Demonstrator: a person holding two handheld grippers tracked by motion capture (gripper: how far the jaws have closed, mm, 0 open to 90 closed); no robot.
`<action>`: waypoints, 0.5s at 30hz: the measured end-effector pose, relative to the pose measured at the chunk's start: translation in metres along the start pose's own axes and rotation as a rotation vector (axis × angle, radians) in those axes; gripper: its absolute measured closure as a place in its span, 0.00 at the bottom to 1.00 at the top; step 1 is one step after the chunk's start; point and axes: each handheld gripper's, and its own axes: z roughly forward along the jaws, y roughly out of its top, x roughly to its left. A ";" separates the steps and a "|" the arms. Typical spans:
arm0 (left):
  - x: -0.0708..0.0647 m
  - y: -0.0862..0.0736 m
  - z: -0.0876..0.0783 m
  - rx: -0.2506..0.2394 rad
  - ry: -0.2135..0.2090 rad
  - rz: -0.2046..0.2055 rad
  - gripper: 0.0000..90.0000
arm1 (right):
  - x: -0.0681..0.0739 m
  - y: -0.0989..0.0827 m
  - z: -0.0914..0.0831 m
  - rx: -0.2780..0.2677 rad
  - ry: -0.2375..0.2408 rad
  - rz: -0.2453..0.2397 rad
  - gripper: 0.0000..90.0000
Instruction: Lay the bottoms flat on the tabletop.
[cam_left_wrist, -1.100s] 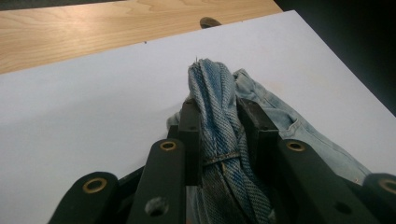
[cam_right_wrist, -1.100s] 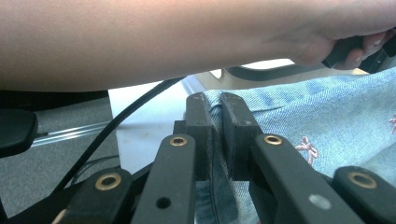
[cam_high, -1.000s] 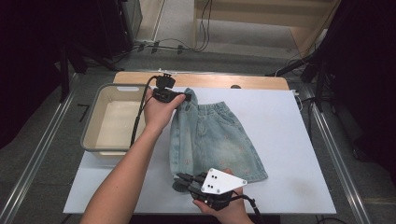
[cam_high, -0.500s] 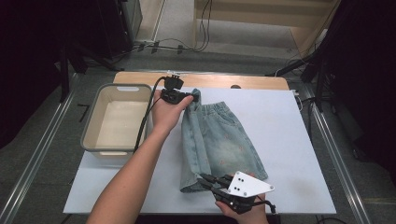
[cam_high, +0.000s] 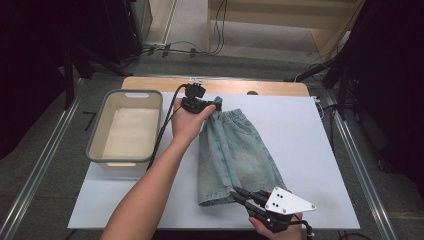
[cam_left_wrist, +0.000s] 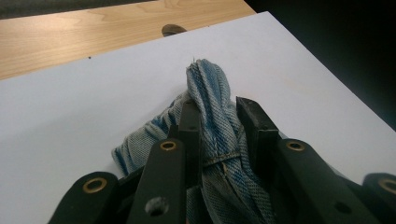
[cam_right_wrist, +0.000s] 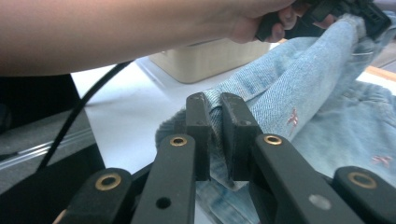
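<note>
A pair of light denim shorts (cam_high: 235, 155) lies near the middle of the white desk (cam_high: 310, 150), folded lengthwise so that one half rests on the other, with the waistband toward 12 o'clock and the leg hems toward 6 o'clock. The left hand-held gripper (cam_high: 216, 104) is clenched on a bunched corner of the waistband at the shorts' 11 o'clock end; in the left gripper view the twisted denim sits pinched between its two black jaws. The right hand-held gripper (cam_high: 235, 196) grasps the hem edge at about 6 o'clock, and the right gripper view shows its jaws closed tight on a thin fold of cloth. A beige plastic bin (cam_high: 125, 127) stands at 9 o'clock of the shorts, just beside the left forearm. Judging by the layout, the step in hand looks like folding the shorts, with both ends gripped. The next move likely calls for lowering both ends flat together, keeping the edges lined up, then letting go.
</note>
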 end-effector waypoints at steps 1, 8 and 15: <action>-0.001 0.000 0.001 0.000 -0.002 0.000 0.79 | -0.001 -0.001 -0.002 -0.001 -0.006 0.002 0.90; -0.004 0.000 0.010 0.002 -0.005 -0.001 0.79 | -0.009 -0.008 -0.011 0.010 -0.027 0.037 0.90; -0.009 0.002 0.017 0.004 -0.009 0.003 0.79 | -0.016 -0.016 -0.020 0.028 -0.052 0.057 0.90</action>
